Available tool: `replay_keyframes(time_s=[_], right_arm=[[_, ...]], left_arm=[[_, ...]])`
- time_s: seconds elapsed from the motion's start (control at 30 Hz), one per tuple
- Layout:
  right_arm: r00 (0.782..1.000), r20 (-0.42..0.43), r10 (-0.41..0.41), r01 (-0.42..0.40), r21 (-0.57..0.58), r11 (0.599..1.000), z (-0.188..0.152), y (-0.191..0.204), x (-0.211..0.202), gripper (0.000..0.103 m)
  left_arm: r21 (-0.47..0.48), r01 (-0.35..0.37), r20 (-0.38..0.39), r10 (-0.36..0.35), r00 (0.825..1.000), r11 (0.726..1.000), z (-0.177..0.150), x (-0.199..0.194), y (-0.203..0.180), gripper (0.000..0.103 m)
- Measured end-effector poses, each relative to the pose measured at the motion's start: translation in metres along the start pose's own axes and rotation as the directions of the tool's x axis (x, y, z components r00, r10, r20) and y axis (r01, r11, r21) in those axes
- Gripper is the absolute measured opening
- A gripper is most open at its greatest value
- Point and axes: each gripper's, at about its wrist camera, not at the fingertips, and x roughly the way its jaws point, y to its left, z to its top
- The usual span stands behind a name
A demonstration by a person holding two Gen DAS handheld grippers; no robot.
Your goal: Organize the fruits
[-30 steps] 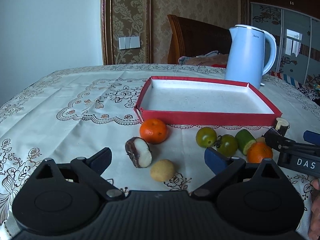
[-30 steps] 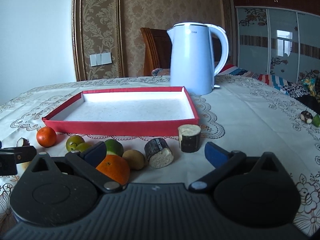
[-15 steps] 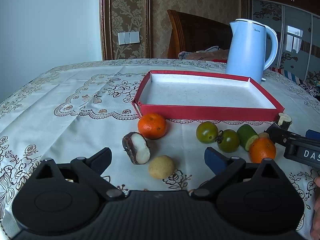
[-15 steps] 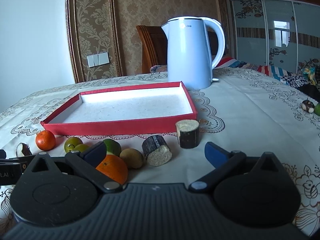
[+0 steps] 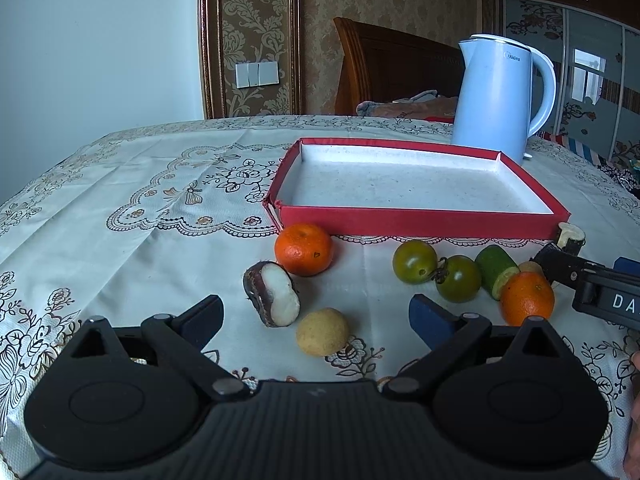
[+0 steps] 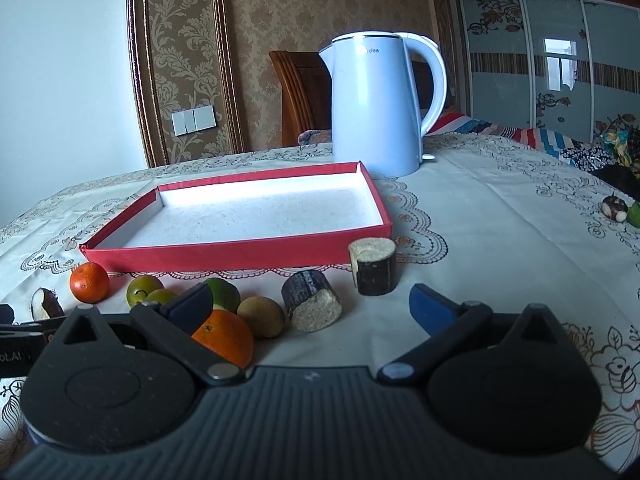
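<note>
A home dining room, probably. An embroidered tablecloth (image 5: 160, 200), electric kettle (image 6: 376, 104), carved wooden chair (image 5: 392, 68) and damask wallpaper (image 6: 280, 8) suggest it.

Left gripper (image 5: 316, 314) gap: jaws spread wide; the tan round fruit (image 5: 322, 332) and cut dark-skinned piece (image 5: 272, 294) lie just ahead between the fingers.
Ahead of left gripper: a mandarin (image 5: 304, 249) sits against the red tray (image 5: 420, 222) wall.
Left gripper's right side: two green tomatoes (image 5: 436, 272) and the right gripper (image 6: 310, 306) crowd that side.
Right gripper gap: orange (image 6: 224, 336) by its left finger; bare cloth ahead of its right finger.
Beyond right gripper: two cane segments (image 6: 374, 266), then the tray wall.
Behind tray: kettle (image 6: 378, 104).
</note>
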Motion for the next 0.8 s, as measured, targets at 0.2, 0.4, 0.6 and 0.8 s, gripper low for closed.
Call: replay_keyframes(time_s=[0.2, 0.4, 0.6, 0.8], right_arm=[[1.000, 0.008, 0.000, 0.000, -0.006, 1.000, -0.0008, 0.0011, -0.0012, 0.103], [1.000, 0.009, -0.001, 0.001, -0.007, 1.000, -0.0007, 0.0011, -0.0011, 0.103], [1.000, 0.013, -0.002, 0.002, -0.011, 1.000, -0.0008, 0.0012, -0.0019, 0.103], [1.000, 0.014, -0.003, 0.003, -0.014, 1.000, -0.0011, 0.0012, -0.0025, 0.103]], left_arm=[[-0.003, 0.001, -0.002, -0.001, 1.000, 1.000, -0.0006, 0.0006, 0.0005, 0.100], [-0.002, 0.003, -0.002, -0.003, 1.000, 1.000, -0.0010, 0.0012, 0.0009, 0.100], [-0.001, 0.005, 0.000, -0.005, 1.000, 1.000, -0.0018, 0.0012, 0.0007, 0.100], [-0.001, 0.007, -0.005, -0.007, 1.000, 1.000, -0.0019, 0.0016, 0.0001, 0.100]])
